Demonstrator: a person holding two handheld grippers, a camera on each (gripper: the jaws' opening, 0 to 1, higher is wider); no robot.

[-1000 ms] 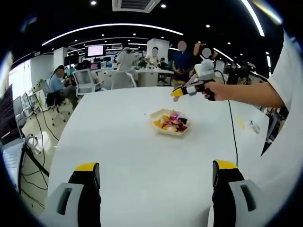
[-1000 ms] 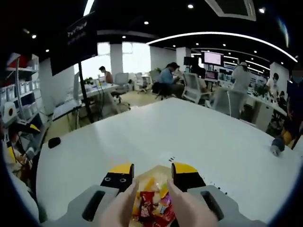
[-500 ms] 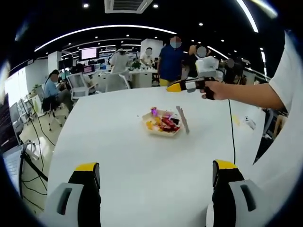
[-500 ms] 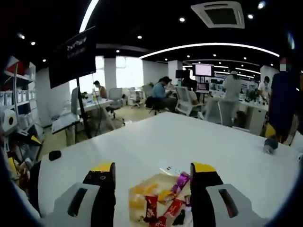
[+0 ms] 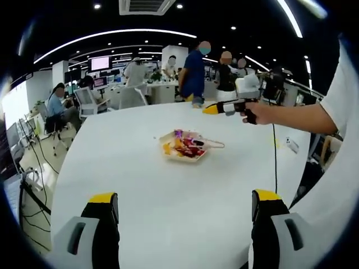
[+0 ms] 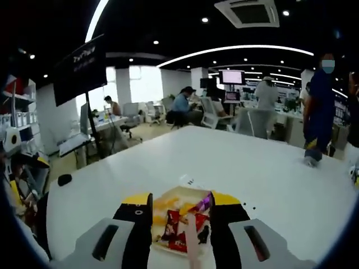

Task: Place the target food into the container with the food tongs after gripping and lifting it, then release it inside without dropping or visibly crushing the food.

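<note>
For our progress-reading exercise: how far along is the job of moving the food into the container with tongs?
Looks nearly done: wrapped snacks lie in the container. In hand: nothing; the tongs rest at its edge, and the right gripper hovers apart, jaws open. Left: seemingly only withdrawing.

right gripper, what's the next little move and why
Probably ease the right gripper down toward the tray of wrapped snacks. Its jaws stand apart above the pile, with a pale tong tip showing between them, and no snack looks gripped yet. The left gripper hangs open, well back from the tray.
</note>
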